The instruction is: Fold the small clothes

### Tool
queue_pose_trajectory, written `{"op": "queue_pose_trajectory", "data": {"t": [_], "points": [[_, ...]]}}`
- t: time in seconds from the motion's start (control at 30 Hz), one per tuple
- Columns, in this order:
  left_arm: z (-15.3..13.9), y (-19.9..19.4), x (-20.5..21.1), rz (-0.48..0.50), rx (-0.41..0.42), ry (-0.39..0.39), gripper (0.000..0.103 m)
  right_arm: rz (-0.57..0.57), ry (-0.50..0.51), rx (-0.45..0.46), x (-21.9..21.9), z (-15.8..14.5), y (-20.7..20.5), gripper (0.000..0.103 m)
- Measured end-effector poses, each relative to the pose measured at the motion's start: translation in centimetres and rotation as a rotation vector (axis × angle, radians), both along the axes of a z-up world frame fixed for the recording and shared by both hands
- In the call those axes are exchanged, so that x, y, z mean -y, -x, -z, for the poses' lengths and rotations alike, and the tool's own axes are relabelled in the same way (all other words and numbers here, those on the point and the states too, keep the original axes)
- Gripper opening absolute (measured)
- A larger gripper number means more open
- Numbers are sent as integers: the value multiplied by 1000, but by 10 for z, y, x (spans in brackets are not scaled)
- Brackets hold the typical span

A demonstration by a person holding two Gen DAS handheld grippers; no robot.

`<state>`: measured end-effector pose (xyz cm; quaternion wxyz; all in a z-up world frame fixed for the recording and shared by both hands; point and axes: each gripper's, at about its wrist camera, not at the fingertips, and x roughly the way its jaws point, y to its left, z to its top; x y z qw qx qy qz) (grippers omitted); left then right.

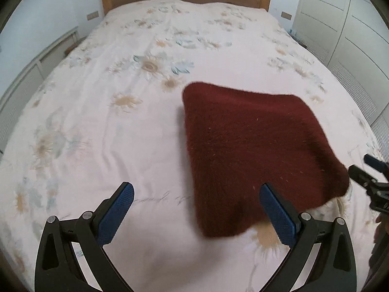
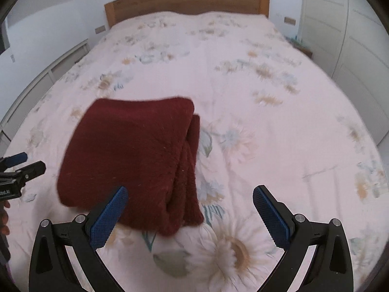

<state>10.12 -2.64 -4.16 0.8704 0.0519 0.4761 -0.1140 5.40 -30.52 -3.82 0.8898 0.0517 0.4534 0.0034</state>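
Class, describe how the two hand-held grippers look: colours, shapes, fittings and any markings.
Both the left gripper and the right gripper have black angular frames with triangular cut-outs and round silver pivot bolts. Each finger carries a blue textured pad. White lettering, cut off by the frame edge, marks the left gripper's body in the right wrist view.

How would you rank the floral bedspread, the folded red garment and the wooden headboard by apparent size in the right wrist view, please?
1. Floral bedspread, filling most of the view.
2. Folded red garment.
3. Wooden headboard, though it stands farthest from the camera, so it looks smaller than it is.

Both wrist views look from close above the bed's (image 1: 97, 112) foot toward the headboard (image 2: 187, 2), sharing the folded garment (image 1: 255, 150).
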Motion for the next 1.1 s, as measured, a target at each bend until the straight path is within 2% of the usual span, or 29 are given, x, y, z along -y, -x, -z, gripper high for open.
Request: {"op": "queue_pose_trajectory", "data": {"t": [0.2, 0.33, 0.5, 0.63, 1.1], "points": [[-49, 38, -22, -36, 51, -25, 102, -2, 45, 53, 1, -51, 51, 103], [-65, 66, -33, -44, 70, -66, 102, 13, 62, 65, 3, -63, 81, 103], [-63, 91, -45, -78, 62, -102, 102, 57, 62, 43, 8, -60, 112, 103], [-58, 102, -51, -81, 47, -91, 102, 83, 63, 32, 12, -57, 129, 103], [-54, 115, -41, -85, 32, -83, 102, 100, 95, 33, 14, -64, 142, 103]]}}
